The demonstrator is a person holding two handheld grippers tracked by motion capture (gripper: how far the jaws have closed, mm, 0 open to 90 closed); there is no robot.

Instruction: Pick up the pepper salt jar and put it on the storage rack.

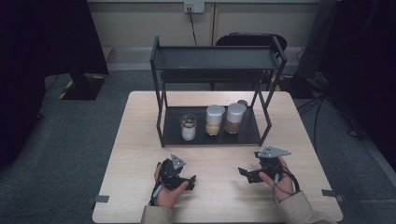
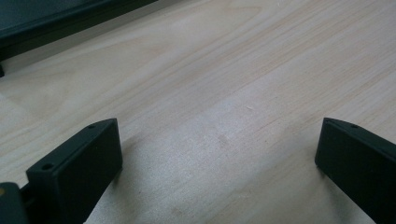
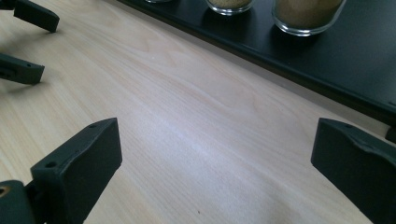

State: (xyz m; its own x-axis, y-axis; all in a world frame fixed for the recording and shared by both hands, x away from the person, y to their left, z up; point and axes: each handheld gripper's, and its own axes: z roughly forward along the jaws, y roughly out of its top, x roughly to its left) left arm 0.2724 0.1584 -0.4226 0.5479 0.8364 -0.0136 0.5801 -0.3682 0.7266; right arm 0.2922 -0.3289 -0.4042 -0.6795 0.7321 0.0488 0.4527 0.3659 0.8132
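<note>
Both claws idle on the pale wooden bench (image 1: 140,154)
Left claw (image 1: 189,179) and right claw (image 1: 243,171) gape empty; three lidded glass spice jars (image 1: 214,120) on the black metal rack (image 1: 210,133) untouched

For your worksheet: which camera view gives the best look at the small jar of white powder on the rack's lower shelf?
The high view: the small jar shows whole, lid to base, leftmost of three jars on the rack. The right gripper view catches only a sliver of a glass base at its top edge, probably that jar. The left gripper view has just the rack's edge.
</note>
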